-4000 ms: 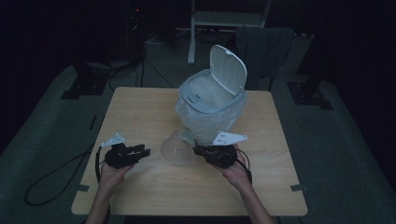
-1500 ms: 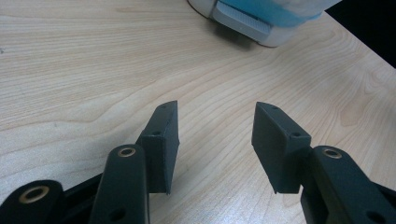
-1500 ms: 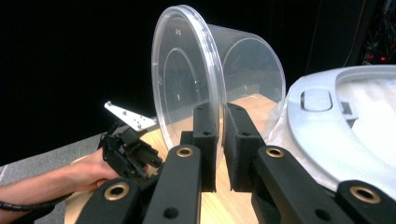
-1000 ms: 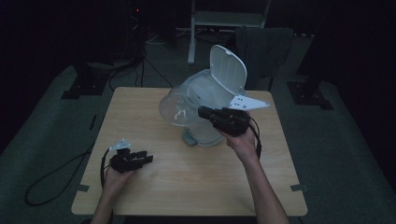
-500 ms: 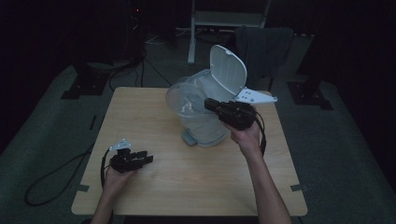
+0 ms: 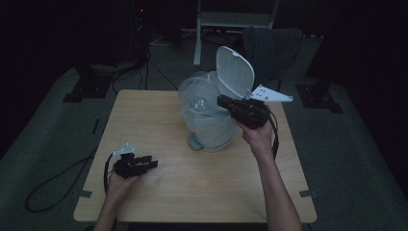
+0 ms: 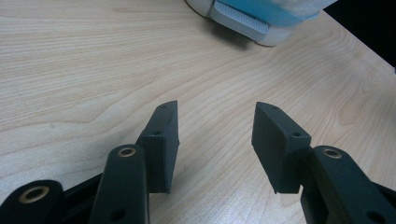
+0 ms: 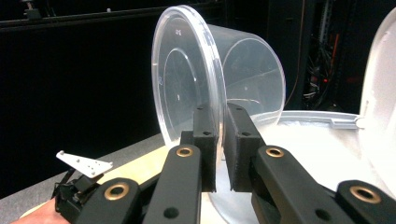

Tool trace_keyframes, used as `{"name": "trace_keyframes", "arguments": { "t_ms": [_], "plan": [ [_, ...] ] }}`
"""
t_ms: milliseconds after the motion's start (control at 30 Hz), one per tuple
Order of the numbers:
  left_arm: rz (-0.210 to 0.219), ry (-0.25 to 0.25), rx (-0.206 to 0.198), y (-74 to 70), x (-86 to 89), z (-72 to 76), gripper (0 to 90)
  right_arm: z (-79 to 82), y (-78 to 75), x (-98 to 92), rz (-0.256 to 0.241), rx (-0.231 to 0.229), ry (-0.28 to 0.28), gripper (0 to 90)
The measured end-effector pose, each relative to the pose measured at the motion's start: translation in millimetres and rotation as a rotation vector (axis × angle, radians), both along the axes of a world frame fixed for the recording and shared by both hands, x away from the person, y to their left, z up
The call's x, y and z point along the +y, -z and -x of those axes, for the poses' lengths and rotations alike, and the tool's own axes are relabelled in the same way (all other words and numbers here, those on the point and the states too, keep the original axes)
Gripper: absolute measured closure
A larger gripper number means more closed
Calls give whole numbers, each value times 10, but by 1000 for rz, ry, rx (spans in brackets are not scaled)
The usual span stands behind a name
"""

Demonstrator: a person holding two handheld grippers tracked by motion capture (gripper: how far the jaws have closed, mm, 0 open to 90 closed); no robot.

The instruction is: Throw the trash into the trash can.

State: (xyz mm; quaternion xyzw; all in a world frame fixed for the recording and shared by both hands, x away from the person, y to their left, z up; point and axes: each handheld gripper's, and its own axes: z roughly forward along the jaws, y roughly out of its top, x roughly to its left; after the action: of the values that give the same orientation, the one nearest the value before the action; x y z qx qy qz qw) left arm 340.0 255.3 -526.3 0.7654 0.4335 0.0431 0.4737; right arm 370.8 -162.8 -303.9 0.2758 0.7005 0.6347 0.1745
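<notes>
The right gripper [image 6: 222,101] fingers pinch the clear tub's [image 8: 219,88] rim above the open bin [image 6: 211,130] by the desk's far edge; that thin grip may slip early. The left gripper [image 6: 151,163] fingers gape wide.

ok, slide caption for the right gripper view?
Right gripper pinching the clear plastic container by its rim above the open white bin.

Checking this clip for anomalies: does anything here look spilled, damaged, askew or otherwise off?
Nothing stands out. The right gripper pinches the rim of a clear plastic container, tipped on its side over the open, bag-lined trash bin. The left gripper rests open on the table. No spill shows.
</notes>
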Motion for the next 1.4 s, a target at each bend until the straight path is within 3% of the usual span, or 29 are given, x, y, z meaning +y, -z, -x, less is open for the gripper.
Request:
{"name": "trace_keyframes", "arguments": {
  "t_ms": [667,900,1033,1067,1100,1133,1400],
  "plan": [
    [1,1,0,3,8,1,521,-186,-26,-171,-36,14,109,835],
    [-2,3,1,6,6,-1,521,-240,-25,-222,-34,14,174,835],
    [-3,3,1,10,1,3,521,-252,-20,-221,10,-1,252,829],
    [-3,3,0,10,1,5,521,-252,-19,-211,33,-10,289,800],
    [-3,3,0,9,3,6,520,-256,-17,-206,42,-16,302,691],
    [-3,3,0,9,3,7,521,-259,-15,-209,39,-19,302,648],
    [-2,3,3,17,-1,7,521,-245,-31,-262,26,-28,314,607]
  ]
}}
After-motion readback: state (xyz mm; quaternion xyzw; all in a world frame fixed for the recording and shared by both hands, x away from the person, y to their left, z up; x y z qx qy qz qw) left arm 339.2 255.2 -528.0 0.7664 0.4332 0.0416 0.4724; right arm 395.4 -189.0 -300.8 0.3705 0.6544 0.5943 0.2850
